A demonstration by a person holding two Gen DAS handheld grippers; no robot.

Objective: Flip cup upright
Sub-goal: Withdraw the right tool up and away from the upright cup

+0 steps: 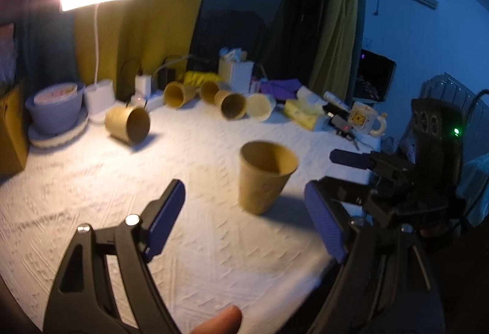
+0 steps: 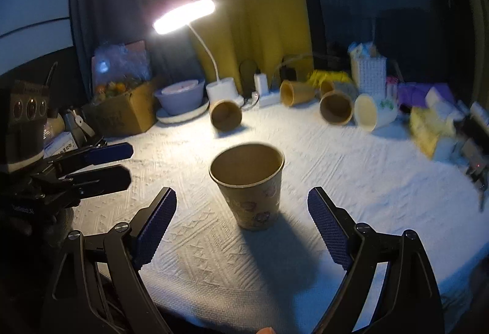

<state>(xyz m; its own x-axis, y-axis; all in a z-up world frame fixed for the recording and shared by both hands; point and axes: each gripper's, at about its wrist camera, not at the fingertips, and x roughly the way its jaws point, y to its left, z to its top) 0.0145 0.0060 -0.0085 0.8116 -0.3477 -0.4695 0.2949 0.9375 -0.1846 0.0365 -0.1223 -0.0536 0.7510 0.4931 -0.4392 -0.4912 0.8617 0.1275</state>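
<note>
A brown paper cup (image 2: 249,185) stands upright on the white textured cloth; it also shows in the left wrist view (image 1: 264,176). My right gripper (image 2: 241,224) is open and empty, its blue pads either side of the cup and a little short of it, not touching. My left gripper (image 1: 244,221) is open and empty, just short of the cup and to its left. The right gripper shows in the left wrist view (image 1: 351,169); the left gripper shows in the right wrist view (image 2: 107,164). Another brown cup (image 2: 226,115) lies on its side farther back.
Several more cups (image 2: 336,111) lie on their sides along the back. A lit desk lamp (image 2: 183,16), a grey bowl (image 2: 180,95), a cardboard box (image 2: 122,111), a woven basket (image 2: 368,74), a mug (image 1: 363,120) and tissue packs (image 2: 428,126) crowd the table's far edge.
</note>
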